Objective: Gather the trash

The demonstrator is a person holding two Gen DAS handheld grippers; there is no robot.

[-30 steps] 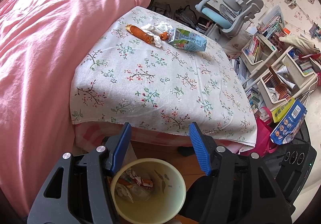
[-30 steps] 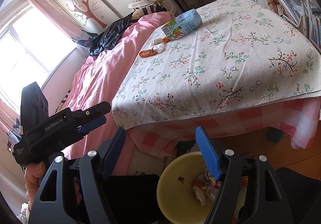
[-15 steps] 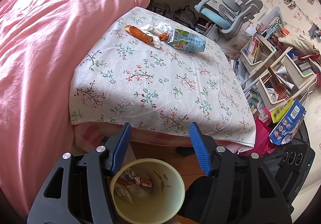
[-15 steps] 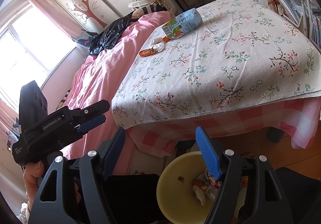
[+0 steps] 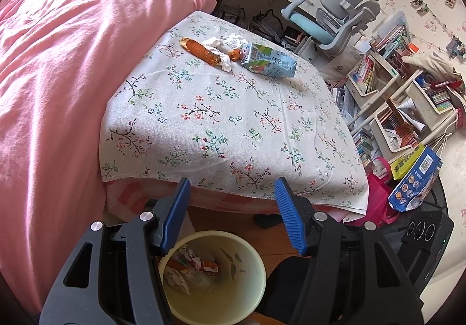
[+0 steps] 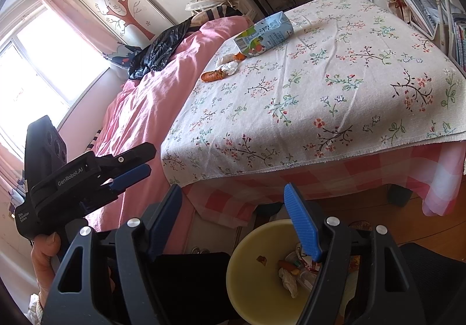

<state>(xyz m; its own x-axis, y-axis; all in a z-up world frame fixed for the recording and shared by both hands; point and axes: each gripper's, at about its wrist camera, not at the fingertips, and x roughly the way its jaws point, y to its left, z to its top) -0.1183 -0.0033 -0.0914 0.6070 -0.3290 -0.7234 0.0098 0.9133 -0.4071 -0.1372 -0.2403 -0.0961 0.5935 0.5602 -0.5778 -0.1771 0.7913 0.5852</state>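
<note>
Left wrist: left tool [image 5: 231, 188] jaws apart, empty, above the yellow bin [image 5: 247, 261].
Milk carton [image 5: 269, 61], orange wrapper [image 5: 201, 51] and tissues [image 5: 225, 62] lie together on the floral cloth [image 5: 233, 121]; pink quilt [image 5: 58, 77] alongside.

Right wrist: right tool [image 6: 233, 193] jaws apart, empty; checked sheet [image 6: 320, 179] under the cloth, window [image 6: 43, 68] behind.

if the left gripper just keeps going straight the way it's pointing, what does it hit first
Probably the near edge of the floral cloth on the bed; the open left gripper is empty. Depth is unclear.
</note>
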